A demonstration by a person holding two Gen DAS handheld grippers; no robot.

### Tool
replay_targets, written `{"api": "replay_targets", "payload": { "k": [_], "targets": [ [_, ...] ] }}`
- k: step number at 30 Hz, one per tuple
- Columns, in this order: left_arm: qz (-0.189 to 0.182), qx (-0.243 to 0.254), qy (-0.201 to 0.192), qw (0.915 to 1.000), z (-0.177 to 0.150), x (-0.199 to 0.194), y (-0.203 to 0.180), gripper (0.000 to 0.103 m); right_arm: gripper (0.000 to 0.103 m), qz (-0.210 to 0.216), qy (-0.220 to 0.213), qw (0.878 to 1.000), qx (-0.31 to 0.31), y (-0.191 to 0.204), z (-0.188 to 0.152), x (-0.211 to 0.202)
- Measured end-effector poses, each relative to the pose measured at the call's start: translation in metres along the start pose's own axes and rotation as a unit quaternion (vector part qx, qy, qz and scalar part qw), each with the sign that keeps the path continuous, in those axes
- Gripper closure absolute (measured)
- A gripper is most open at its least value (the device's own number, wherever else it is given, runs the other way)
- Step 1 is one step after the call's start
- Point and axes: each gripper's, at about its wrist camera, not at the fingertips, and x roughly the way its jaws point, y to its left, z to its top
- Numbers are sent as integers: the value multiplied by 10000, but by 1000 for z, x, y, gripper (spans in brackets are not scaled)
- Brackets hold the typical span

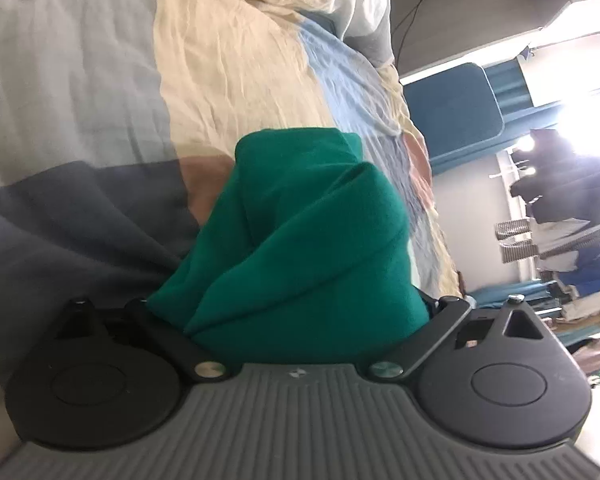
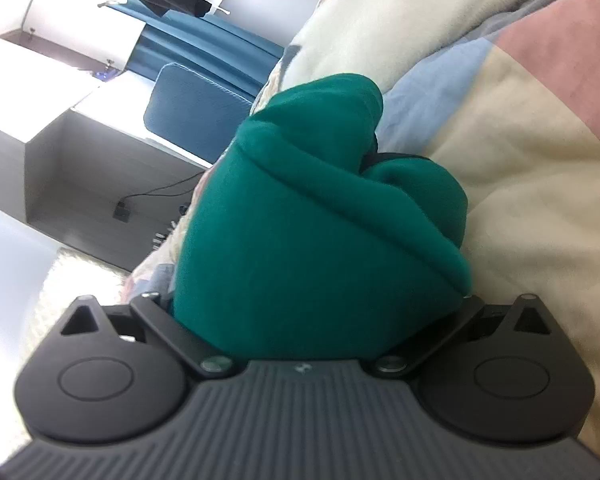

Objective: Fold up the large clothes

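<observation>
Both claws — left claw and right claw — clamp bunched green garment straight ahead, raised over the patchwork bed.

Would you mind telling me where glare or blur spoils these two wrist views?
Left wrist view: the window at right is blown out white, washing out nearby detail; the green garment is sharp. Right wrist view: the upper-left and left edge are overexposed, the bedspread looks soft, and the fisheye bends the room.
</observation>
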Motion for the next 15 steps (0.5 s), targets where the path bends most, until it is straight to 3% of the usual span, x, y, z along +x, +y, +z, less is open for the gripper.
{"api": "replay_targets", "payload": {
  "k": [1, 3, 5, 7, 9, 11, 15],
  "targets": [
    [29, 78, -58, 9999, -1, 1, -3, 6, 0, -19, -17, 10000, -23, 1, 0, 3],
    [6, 299, -154, 9994, -4, -3, -4, 20, 1, -3, -42, 10000, -30, 2, 1, 5],
    [61, 414, -141, 9990, -4, -2, -4, 32, 21, 43, -78, 9999, -46, 3, 1, 3],
    [8, 524, -147, 9985, -4, -5, -6, 47, 32, 50, -99, 9999, -120, 7, 1, 0],
    [0, 807, -222, 9965, -8, -11, -15, 56, 45, 96, -134, 9995, -259, 14, 1, -6],
    [10, 1031, -299, 9942, -11, -17, -21, 61, 54, 168, -193, 9985, -482, 24, 2, -14],
    [-123, 1181, -352, 9923, -18, -35, -25, 67, 59, 470, -338, 9946, -859, 43, 2, -37]
  ]
}}
